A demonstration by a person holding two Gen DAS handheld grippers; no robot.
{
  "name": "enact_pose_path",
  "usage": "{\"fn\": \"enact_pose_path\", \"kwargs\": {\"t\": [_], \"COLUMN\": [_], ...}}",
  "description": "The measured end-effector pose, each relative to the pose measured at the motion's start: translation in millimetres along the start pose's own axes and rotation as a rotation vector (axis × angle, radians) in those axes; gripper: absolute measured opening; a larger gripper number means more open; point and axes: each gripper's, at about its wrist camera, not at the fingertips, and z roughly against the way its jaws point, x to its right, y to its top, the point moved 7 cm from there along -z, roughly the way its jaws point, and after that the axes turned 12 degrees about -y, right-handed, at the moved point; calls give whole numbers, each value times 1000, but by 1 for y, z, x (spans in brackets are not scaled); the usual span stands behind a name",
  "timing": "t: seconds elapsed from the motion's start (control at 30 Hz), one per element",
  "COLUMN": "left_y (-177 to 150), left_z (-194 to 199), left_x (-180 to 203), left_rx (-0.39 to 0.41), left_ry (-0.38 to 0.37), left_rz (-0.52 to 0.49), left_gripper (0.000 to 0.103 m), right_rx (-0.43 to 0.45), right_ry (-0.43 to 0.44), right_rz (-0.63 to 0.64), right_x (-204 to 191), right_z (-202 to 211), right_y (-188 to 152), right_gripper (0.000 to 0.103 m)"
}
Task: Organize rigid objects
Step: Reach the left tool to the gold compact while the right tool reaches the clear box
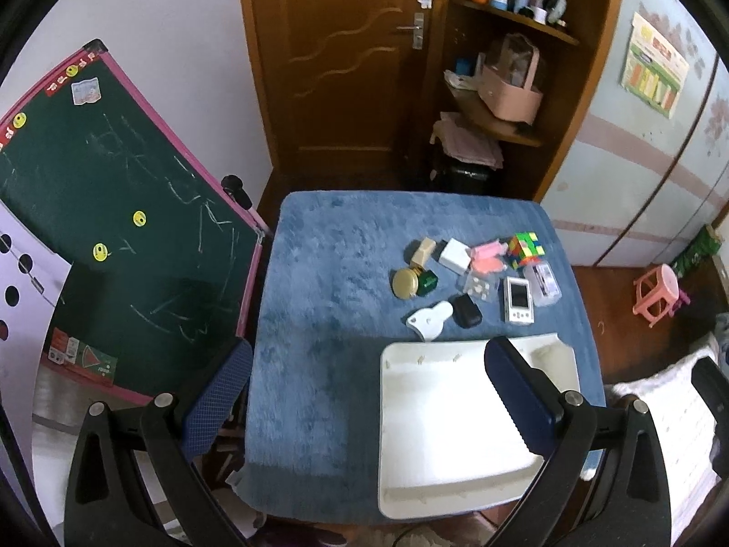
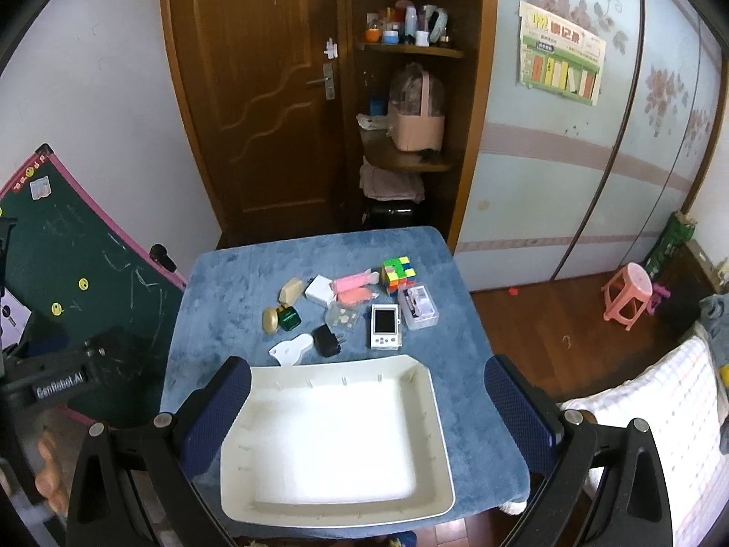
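Both grippers hang above the blue tabletop (image 2: 237,273) with fingers wide apart, holding nothing: the left gripper (image 1: 364,401) and the right gripper (image 2: 369,415). The white tray (image 2: 437,433) sits near them. The cube (image 2: 397,273), camera (image 2: 385,326) and other small things lie just behind it.
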Motion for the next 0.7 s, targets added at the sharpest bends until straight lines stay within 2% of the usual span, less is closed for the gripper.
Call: {"fn": "enact_pose_path", "kwargs": {"t": [0.3,0.43,0.5,0.63,0.7], "left_y": [31,45,50,59,62], "left_z": [-5,-21,-32,-69,-88], "left_x": [-13,-16,-17,-12,-9], "left_rx": [36,23,0,-51,-67], "left_ry": [19,41,39,18,28], "left_rz": [20,31,48,86,90], "left_gripper": [102,102,102,102,102], "right_rx": [-33,-36,-51,-101,-112], "right_ry": [67,91,100,112,78], "right_rz": [-34,-18,-4,32,58], "right_x": [13,17,19,27,31], "right_z": [-19,-38,-54,-104,-132], "right_y": [25,44,54,74,82], "right_gripper": [102,100,95,94,94]}}
